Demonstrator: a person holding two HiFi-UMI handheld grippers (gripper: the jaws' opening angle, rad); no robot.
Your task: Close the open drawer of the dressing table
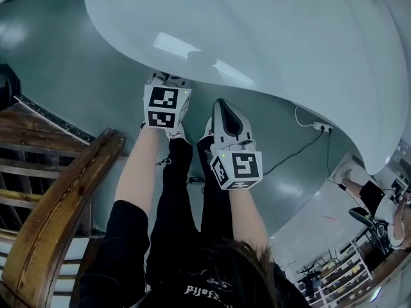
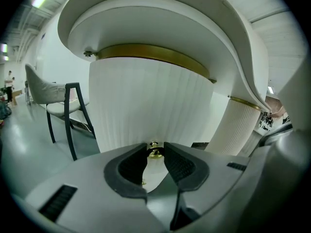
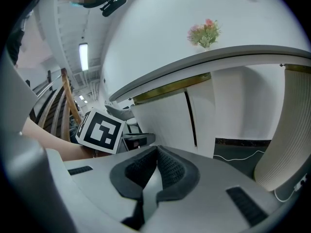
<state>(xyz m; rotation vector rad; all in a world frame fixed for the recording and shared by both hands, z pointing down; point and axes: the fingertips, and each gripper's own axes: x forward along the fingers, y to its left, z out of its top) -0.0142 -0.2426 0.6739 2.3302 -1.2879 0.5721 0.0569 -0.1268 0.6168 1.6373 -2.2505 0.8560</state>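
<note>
Left gripper [image 2: 155, 148] jaws clamp the brass knob [image 2: 155, 153] on the ribbed drawer front [image 2: 155, 101], right gripper [image 3: 156, 153] jaws closed and empty; drawer looks nearly home, final push and release left.

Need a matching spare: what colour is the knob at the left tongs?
Gold knob; best in left gripper view.

Just ahead of the left gripper [image 2: 155, 145], whose smooth matt grey plastic shell carries black ribbed rubbery pads [image 2: 130, 166], a small shiny gold-coloured metal knob [image 2: 155, 152] sits on the white, finely fluted matt drawer front [image 2: 150, 101], beneath a softly gleaming brass-coloured metal band [image 2: 155, 54]. Above that gripper spreads the smooth, glossy white dressing table top [image 1: 270, 31]. To its left, a varnished brown wooden chair back [image 1: 61, 201] with visible grain stands over a glossy grey-green floor [image 1: 58, 69].
</note>
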